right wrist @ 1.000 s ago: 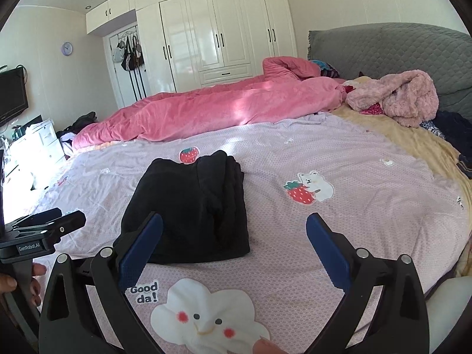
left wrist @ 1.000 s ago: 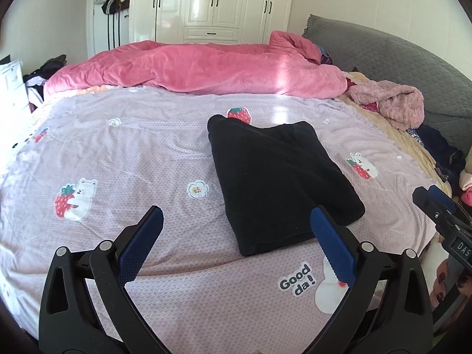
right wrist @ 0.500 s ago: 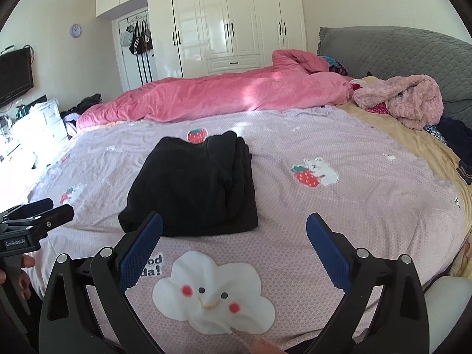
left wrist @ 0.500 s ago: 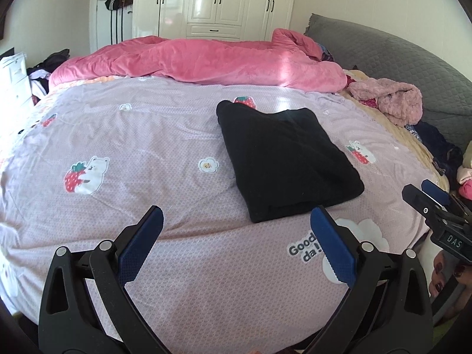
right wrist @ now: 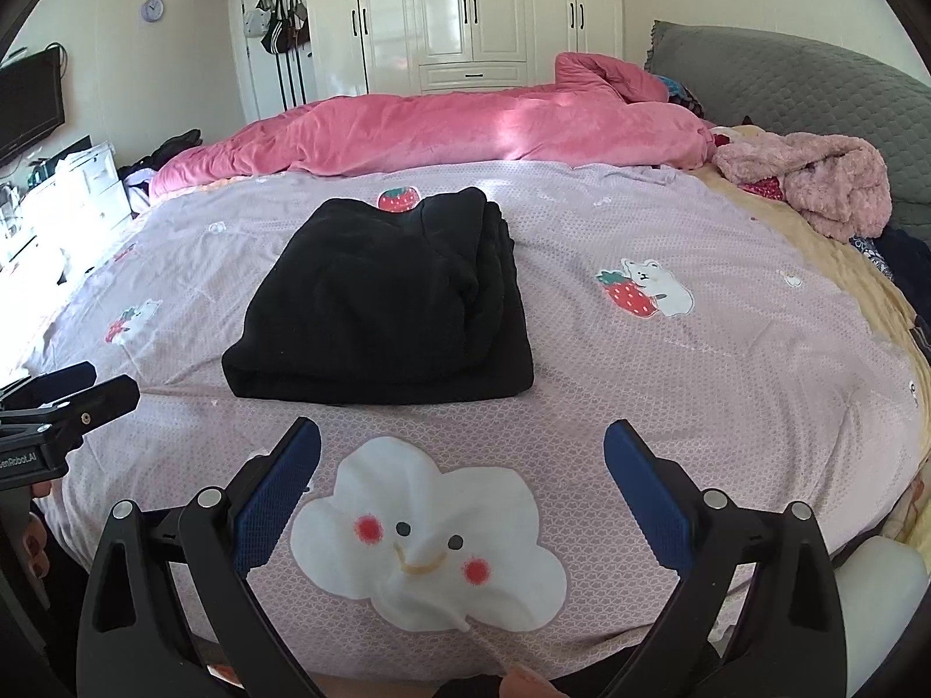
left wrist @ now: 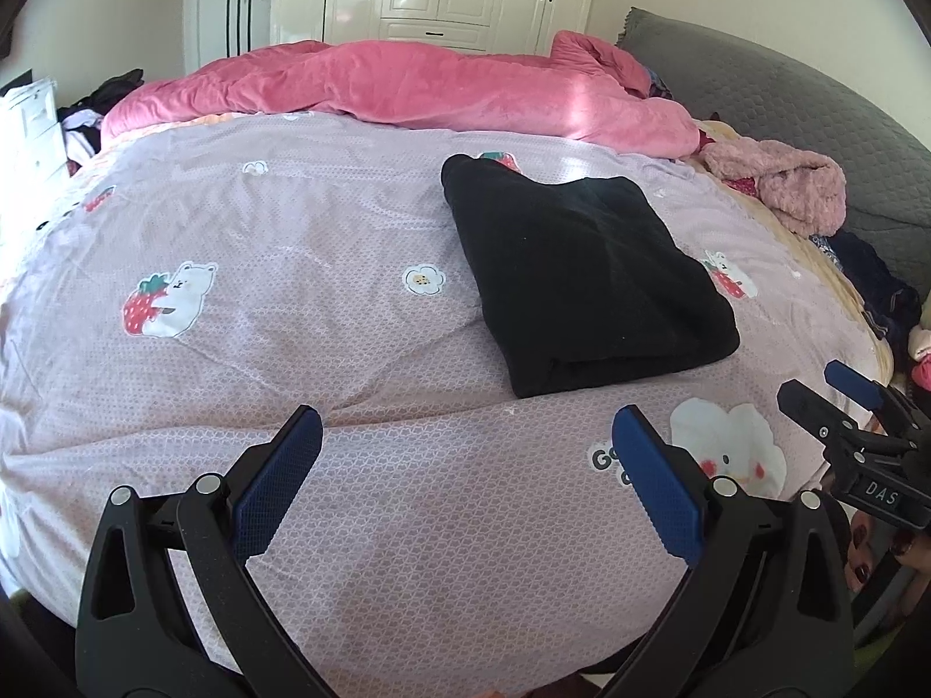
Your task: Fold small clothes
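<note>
A black garment lies folded into a thick rectangle on the lilac printed bedspread; it also shows in the right wrist view. My left gripper is open and empty, held over the near edge of the bed, short of the garment and to its left. My right gripper is open and empty, held over the near edge just in front of the garment. Each gripper shows at the edge of the other's view: the right gripper and the left gripper.
A pink duvet is bunched along the far side of the bed. A fluffy pink garment and dark clothes lie at the right by the grey headboard. White wardrobes stand behind.
Both grippers have pulled back from the folded garment toward the near edge of the bed, staying open. The garment has not moved.
</note>
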